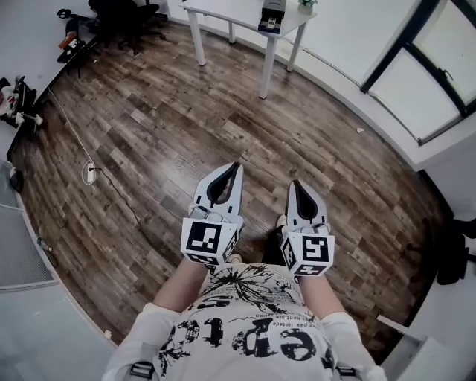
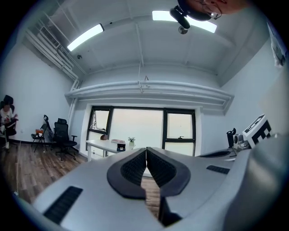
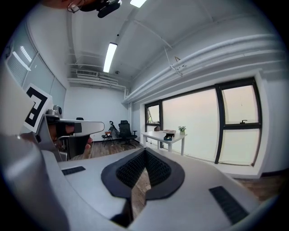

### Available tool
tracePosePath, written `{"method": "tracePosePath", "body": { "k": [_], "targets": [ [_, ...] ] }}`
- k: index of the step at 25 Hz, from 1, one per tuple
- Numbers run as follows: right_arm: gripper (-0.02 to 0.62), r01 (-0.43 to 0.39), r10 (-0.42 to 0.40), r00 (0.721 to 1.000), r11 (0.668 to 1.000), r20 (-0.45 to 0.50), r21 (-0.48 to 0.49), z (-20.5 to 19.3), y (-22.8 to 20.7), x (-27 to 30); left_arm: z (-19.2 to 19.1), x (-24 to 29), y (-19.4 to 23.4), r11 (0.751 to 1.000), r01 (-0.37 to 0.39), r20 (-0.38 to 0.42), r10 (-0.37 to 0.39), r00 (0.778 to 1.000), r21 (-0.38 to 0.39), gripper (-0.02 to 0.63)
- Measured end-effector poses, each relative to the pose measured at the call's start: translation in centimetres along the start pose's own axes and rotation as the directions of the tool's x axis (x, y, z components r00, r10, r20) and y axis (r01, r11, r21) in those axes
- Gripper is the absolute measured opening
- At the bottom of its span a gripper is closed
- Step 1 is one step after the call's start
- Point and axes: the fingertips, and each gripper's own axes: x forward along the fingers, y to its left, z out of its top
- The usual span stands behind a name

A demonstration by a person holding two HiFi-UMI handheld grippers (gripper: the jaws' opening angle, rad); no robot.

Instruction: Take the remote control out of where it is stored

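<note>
No remote control can be made out in any view. My left gripper (image 1: 236, 167) is held at waist height over the wooden floor (image 1: 149, 126), its jaws shut with nothing between them (image 2: 146, 149). To its right, my right gripper (image 1: 295, 184) is also shut and empty (image 3: 145, 150). Both point toward a white table (image 1: 238, 13) across the room by the windows. On that table stands a small dark box (image 1: 272, 16), also seen as the dark box (image 2: 120, 145) from the left gripper and the dark box (image 3: 169, 135) from the right, beside a small potted plant (image 3: 182, 130).
Black office chairs (image 1: 123, 15) stand at the far left near a dark desk (image 1: 44, 104). A white cable with a power strip (image 1: 89, 173) lies on the floor to the left. Large windows (image 1: 431, 67) run along the right wall. A person sits at far left (image 2: 6, 118).
</note>
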Motion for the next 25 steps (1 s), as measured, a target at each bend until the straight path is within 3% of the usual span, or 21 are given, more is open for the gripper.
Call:
{"method": "tracePosePath", "body": {
  "k": [5, 14, 20, 25],
  "targets": [
    [0.002, -0.034, 0.034, 0.999, 0.999, -0.012, 0.02, 0.1, -5.2, 4.5, -1.1, 6.2, -0.4, 1.0, -0.024, -0.035, 0.024, 0.999, -0.02, 0.011],
    [0.002, -0.115, 0.115, 0.993, 0.993, 0.03, 0.007, 3.8, -16.5, 13.0, 0.7, 19.1, -2.8, 0.995, -0.101, -0.011, 0.101, 0.995, 0.007, 0.011],
    [0.002, -0.123, 0.123, 0.992, 0.992, 0.011, 0.009, 4.8, -23.9, 16.8, 1.1, 27.4, -5.3, 0.994, -0.108, -0.018, 0.108, 0.994, 0.008, 0.011],
    [0.002, -0.101, 0.102, 0.995, 0.994, -0.005, 0.042, 4.1, -26.7, 19.8, 0.5, 31.2, -5.2, 0.997, -0.082, -0.049, 0.082, 0.995, 0.016, 0.011]
  ]
}}
